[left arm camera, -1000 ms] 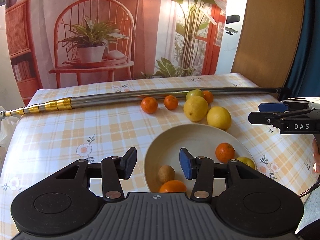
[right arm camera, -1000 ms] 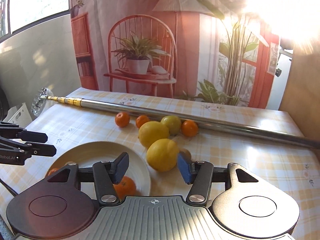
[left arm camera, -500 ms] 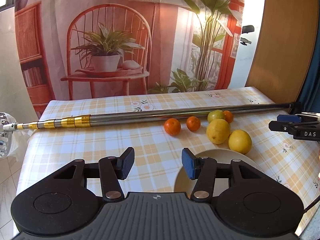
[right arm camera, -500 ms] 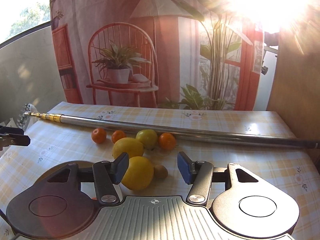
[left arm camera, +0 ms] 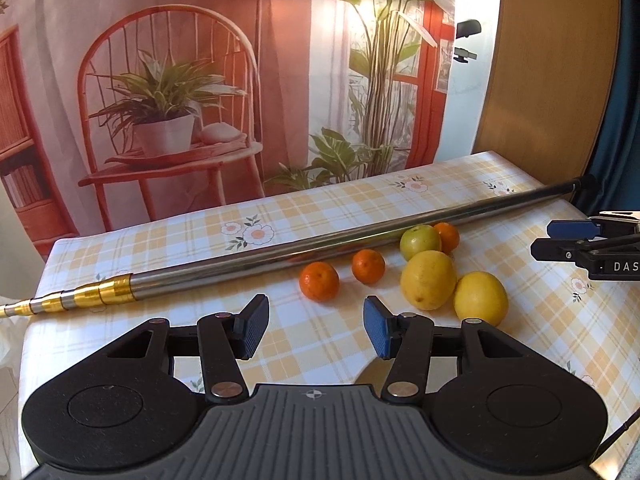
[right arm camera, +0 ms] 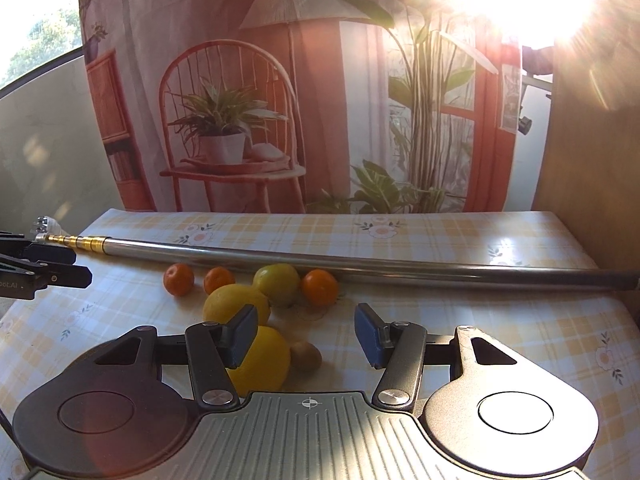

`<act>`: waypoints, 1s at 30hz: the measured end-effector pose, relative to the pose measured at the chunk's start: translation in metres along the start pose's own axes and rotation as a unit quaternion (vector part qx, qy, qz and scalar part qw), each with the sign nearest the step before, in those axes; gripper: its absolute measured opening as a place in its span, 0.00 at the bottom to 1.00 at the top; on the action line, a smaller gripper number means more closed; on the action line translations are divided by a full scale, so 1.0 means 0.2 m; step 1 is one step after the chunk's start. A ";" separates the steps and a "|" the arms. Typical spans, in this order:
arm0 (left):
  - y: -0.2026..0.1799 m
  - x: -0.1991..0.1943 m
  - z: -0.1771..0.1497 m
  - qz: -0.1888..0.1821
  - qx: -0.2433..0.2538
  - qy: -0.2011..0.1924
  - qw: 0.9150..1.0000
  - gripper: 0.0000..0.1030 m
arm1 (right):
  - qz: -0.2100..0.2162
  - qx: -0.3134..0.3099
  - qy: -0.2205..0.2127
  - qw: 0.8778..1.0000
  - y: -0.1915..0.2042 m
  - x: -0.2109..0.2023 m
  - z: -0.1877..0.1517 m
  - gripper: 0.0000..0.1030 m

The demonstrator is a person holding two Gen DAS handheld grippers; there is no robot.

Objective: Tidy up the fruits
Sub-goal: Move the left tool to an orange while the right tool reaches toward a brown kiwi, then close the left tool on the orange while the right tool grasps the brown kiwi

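Judging from the fruit lying loose on the counter (left arm camera: 540,320), much of the sorting is not yet done. Both the left gripper (left arm camera: 316,330) and the right gripper (right arm camera: 306,334) are held with fingers wide and empty. Nearest the right gripper, a small brown fruit (right arm camera: 306,354) is seen touching a lemon (right arm camera: 266,354); behind it lie a second lemon (right arm camera: 230,306), a green fruit (right arm camera: 280,282) and three tangerines (right arm camera: 179,279), just before a metal pole (right arm camera: 360,262). No container is clearly shown.
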State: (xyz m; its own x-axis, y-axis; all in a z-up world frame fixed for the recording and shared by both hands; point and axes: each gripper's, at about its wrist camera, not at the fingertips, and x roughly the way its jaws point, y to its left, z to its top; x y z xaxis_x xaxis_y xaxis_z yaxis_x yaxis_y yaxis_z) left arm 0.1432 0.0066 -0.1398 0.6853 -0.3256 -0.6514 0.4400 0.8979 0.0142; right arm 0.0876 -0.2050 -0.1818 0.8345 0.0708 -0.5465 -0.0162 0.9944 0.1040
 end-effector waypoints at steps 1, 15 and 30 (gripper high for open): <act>-0.01 0.03 0.01 -0.004 0.003 0.001 1.000 0.56 | -0.001 0.003 0.002 1.000 -0.01 0.01 0.00 0.49; -0.04 0.48 0.08 -0.003 0.006 0.028 1.000 0.57 | -0.002 0.034 0.025 0.999 -0.14 0.15 -0.05 0.49; -0.03 0.60 0.05 0.009 0.015 0.045 0.999 0.38 | -0.010 0.012 0.048 0.999 -0.19 0.23 -0.13 0.44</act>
State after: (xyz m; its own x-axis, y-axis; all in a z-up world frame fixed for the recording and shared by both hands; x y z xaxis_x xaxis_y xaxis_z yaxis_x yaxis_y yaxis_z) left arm 0.2279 -0.0409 -0.2100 0.6388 -0.2802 -0.7165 0.4466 0.8934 0.0487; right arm 0.1129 -0.2375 -0.2319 0.7781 0.0601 -0.6253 0.0133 0.9936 0.1121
